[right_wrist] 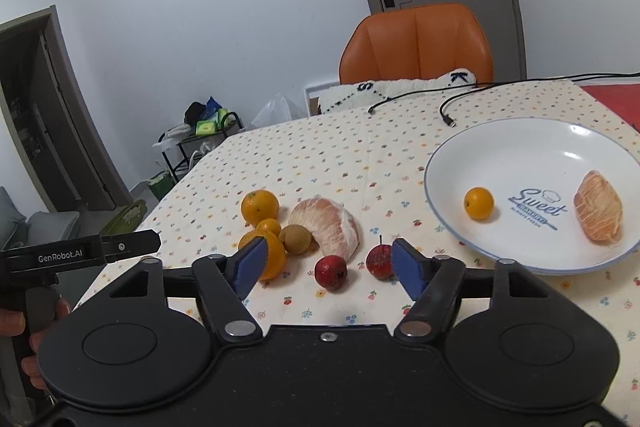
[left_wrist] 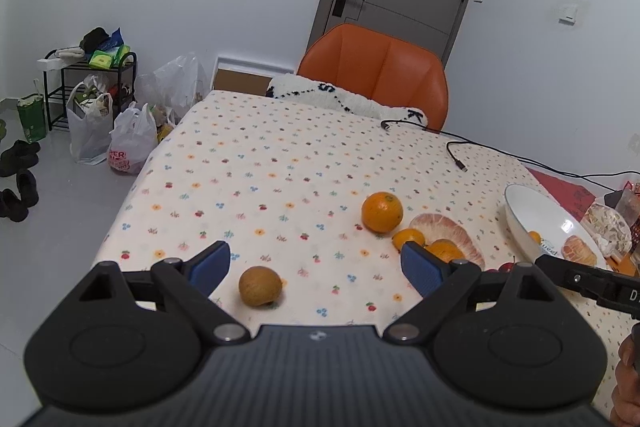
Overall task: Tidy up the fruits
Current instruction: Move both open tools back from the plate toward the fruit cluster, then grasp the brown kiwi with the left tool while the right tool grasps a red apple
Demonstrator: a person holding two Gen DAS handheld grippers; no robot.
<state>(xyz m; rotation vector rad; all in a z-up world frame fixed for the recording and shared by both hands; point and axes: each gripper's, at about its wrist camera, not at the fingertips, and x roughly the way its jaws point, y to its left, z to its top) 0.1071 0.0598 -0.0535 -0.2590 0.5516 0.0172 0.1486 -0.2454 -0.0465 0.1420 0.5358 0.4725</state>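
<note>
In the left wrist view my left gripper is open above the flowered tablecloth; a brown kiwi lies between its fingers, nearer the left one. To its right sit a big orange, smaller oranges and a peeled pomelo piece. My right gripper is open too. One small red fruit lies between its fingertips and another lies by the right finger. The white plate holds a small orange and a pomelo segment.
An orange chair with a fluffy cushion stands at the table's far edge. Black cables trail across the cloth towards the right. Bags and a rack stand on the floor at the left. A hand holds the left gripper's handle.
</note>
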